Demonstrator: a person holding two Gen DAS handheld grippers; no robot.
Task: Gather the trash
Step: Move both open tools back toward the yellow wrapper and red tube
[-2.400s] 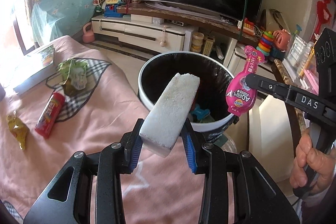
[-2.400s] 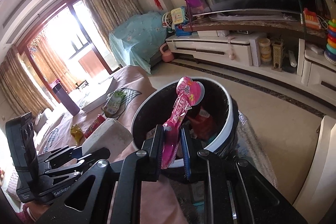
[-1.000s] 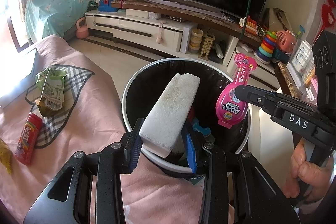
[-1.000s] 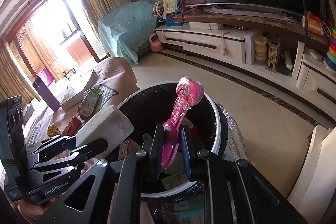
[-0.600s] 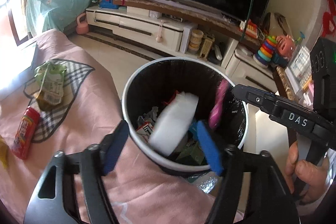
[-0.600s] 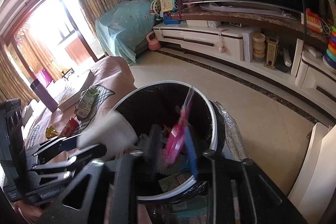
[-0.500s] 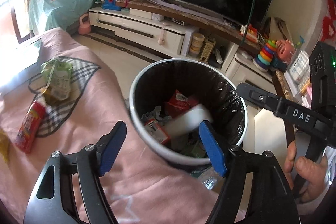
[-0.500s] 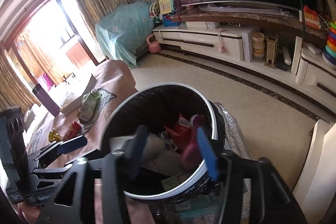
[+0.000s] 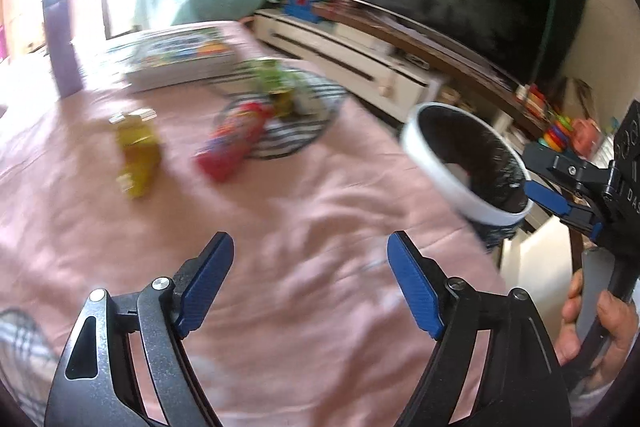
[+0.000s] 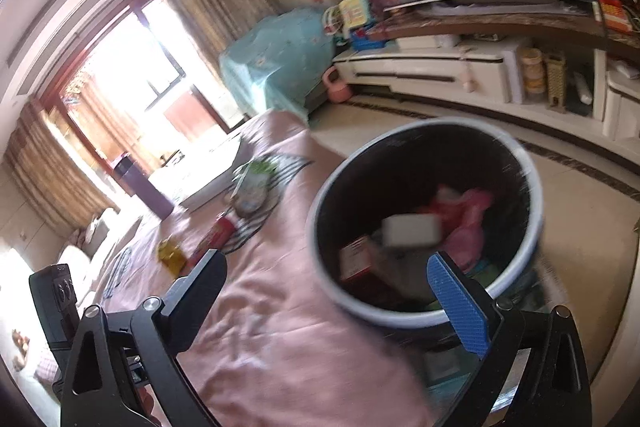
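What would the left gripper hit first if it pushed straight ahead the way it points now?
Probably the pink cloth-covered surface itself: the open left gripper aims down at a bare stretch of it. Further along lies the red cylindrical snack tube, slightly left of that line. Blur makes depth uncertain.

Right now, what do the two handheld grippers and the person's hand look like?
Both are black, angular linkage frames with silver pivot bolts and flat blue textured pads. The left gripper has triangular cutouts in its frame. The right gripper, seen from the left wrist view, carries white lettering reading "DAS" on its body. A bare hand wraps its black handle; no sleeve or cable is visible.
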